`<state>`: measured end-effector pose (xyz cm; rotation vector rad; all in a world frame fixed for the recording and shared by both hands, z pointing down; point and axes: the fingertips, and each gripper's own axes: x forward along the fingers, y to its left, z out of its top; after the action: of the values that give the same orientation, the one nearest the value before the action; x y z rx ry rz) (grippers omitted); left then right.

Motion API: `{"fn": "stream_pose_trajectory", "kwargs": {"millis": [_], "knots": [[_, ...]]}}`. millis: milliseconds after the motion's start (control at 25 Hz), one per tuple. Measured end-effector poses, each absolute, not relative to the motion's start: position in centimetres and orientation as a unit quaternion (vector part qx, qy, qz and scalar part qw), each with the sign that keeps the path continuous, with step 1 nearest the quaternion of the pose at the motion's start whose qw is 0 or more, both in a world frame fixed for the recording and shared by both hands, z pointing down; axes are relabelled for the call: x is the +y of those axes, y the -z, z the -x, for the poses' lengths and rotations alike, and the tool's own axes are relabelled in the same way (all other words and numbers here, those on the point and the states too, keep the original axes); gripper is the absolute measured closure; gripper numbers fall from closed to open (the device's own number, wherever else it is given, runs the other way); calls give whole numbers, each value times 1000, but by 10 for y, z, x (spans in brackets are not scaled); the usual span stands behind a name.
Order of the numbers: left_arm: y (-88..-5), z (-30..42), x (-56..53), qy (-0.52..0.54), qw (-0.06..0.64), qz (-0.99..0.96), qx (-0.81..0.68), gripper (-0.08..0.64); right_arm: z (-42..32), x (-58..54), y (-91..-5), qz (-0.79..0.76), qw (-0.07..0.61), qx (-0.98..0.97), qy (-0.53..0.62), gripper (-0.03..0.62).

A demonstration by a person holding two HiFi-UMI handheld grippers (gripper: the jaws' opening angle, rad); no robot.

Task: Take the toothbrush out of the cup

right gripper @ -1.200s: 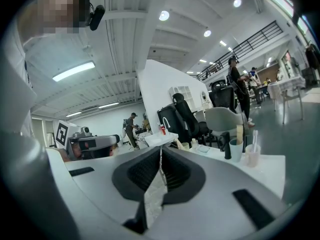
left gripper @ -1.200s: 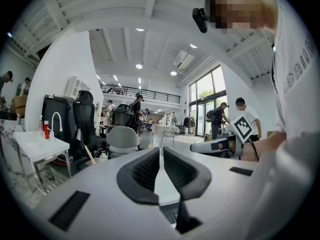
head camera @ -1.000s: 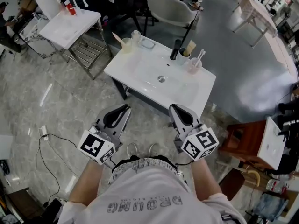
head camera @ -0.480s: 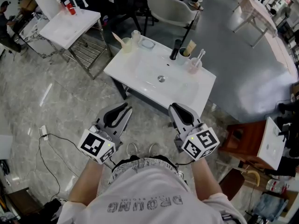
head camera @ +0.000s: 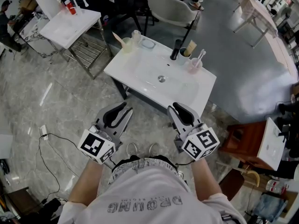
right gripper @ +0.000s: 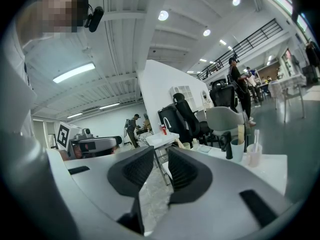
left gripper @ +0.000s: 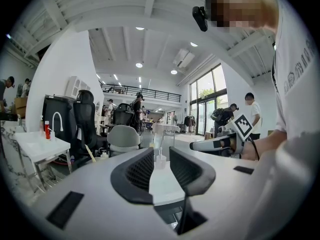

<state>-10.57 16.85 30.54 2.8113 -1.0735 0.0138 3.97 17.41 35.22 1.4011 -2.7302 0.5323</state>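
A white toothbrush [head camera: 200,55] stands in a clear cup [head camera: 193,65] at the back right of the white sink table [head camera: 140,76]; both also show in the right gripper view, the toothbrush [right gripper: 256,136] in the cup [right gripper: 254,155]. My left gripper [head camera: 120,111] and right gripper [head camera: 179,110] hover side by side in front of the table's near edge, well short of the cup. The jaws of both have just been opening and stand open with nothing between them. In the left gripper view the cup [left gripper: 160,161] shows far off beyond the left gripper [left gripper: 161,153].
A black faucet [head camera: 175,49] and a green cup [head camera: 185,54] stand beside the clear cup. A cup with a brush [head camera: 125,44], a bottle [head camera: 136,35] and a soap dish [head camera: 148,43] sit at the table's back left. A second sink table [head camera: 70,24] and a chair [head camera: 170,8] stand behind.
Both grippers' jaws have spread apart. Neither hand has moved.
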Motion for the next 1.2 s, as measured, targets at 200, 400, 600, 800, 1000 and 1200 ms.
{"fn": "stream_pose_trajectory", "kwargs": {"millis": [200, 400, 600, 800, 1000, 1200], "knots": [[-306, 107, 171, -5, 67, -932, -357, 436, -37, 176, -352, -448, 13, -877, -172, 476], [-306, 108, 169, -5, 67, -931, -360, 414, -38, 175, -353, -448, 12, -877, -173, 457], [-306, 109, 168, -5, 66, -929, -364, 398, -40, 175, -352, -450, 8, -876, -173, 443], [-305, 109, 167, -4, 66, -926, -371, 379, -45, 174, -350, -451, 5, -875, -173, 423], [-305, 110, 167, -2, 65, -924, -376, 371, -48, 174, -348, -452, 2, -875, -170, 403], [-303, 112, 166, 2, 64, -920, -387, 360, -53, 174, -346, -455, -2, -875, -167, 383]]}}
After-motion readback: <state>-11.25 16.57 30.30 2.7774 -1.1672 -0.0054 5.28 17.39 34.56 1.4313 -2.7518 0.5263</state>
